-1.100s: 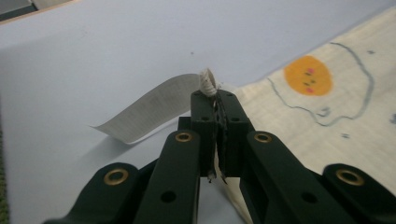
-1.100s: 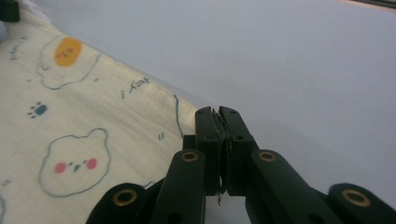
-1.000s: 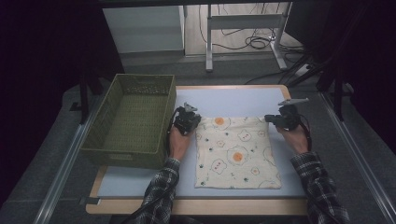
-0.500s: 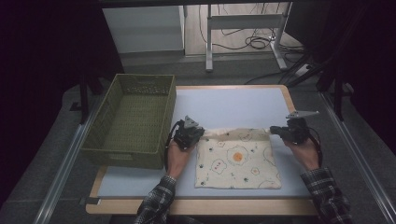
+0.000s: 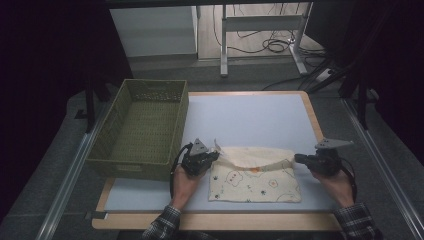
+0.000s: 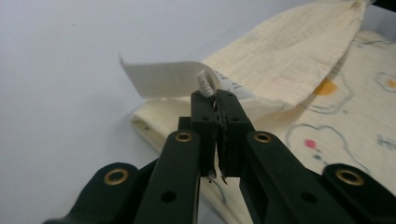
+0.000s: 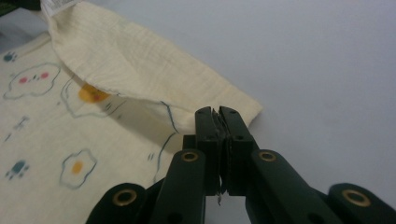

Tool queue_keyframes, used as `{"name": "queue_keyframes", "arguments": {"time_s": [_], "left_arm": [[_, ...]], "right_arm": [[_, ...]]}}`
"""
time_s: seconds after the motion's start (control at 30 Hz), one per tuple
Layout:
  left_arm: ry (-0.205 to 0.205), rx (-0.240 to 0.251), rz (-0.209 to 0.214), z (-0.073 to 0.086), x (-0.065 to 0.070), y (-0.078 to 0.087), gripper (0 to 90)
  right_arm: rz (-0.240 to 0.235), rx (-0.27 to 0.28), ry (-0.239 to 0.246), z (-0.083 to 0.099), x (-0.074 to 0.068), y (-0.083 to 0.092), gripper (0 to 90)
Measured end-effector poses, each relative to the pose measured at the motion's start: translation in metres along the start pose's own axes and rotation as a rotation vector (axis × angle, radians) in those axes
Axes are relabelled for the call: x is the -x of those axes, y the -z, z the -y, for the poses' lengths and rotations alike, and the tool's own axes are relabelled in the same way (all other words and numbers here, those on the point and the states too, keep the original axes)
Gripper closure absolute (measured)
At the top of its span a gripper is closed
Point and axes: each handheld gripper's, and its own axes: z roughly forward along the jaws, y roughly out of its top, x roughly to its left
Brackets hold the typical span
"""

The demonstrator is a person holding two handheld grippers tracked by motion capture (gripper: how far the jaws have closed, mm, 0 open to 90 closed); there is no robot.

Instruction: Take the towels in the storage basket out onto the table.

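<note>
Since the earlier high-view frames both tools have come toward the bottom of the frame, drawing the far edge of the cloth [image 5: 255, 175] with them, so the cloth that lay spread flat a second ago is now folded partway over itself. In the high view the left tool [image 5: 214, 156] sits just left of centre, below the lower right corner of the green woven basket [image 5: 140, 127], and the right tool [image 5: 299, 158] is at the right, at about the same height in the frame. Between them the lifted edge of the cloth sags in a shallow curve, its plain cream underside showing, while the printed side with small eggs and cartoon faces lies flat on the pale table [image 5: 250, 117] beneath it.

In the left gripper view the left tool [image 6: 215, 95] has its jaws pressed together on one corner of the cloth [image 6: 289, 51]; a tuft of fabric pokes out above the tips and a white care label [image 6: 163, 80] juts to the left just behind them. In the right gripper view the right tool [image 7: 218, 112] is likewise clamped tight on the other corner of the cloth [image 7: 135, 65], a thin line of fabric showing between the pads. The folded flap runs from there toward the upper left of that frame, over the printed layer in the lower left.
</note>
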Motion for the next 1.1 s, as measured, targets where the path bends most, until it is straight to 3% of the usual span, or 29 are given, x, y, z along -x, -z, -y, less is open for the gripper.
{"name": "queue_keyframes", "arguments": {"time_s": [0.3,0.53,0.67,0.93,1.03,1.1], "left_arm": [[-0.021,-0.020,0.029,0.009,0.018,0.022,86.9],[0.002,-0.045,0.050,0.016,0.031,0.038,86.8],[-0.007,-0.047,0.061,0.022,0.040,0.046,86.6],[-0.020,-0.064,0.074,0.038,0.049,0.051,85.8],[-0.004,-0.090,0.078,0.044,0.051,0.050,82.0],[0.020,-0.106,0.110,0.049,0.051,0.051,77.6]], "right_arm": [[-0.034,0.010,0.013,0.016,-0.019,0.023,87.3],[-0.064,-0.004,0.027,0.031,-0.039,0.034,87.2],[-0.076,0.001,0.024,0.038,-0.047,0.042,87.2],[-0.101,-0.021,0.023,0.052,-0.057,0.043,86.9],[-0.107,-0.033,0.015,0.058,-0.059,0.041,86.6],[-0.113,-0.037,0.004,0.063,-0.059,0.040,86.4]]}}
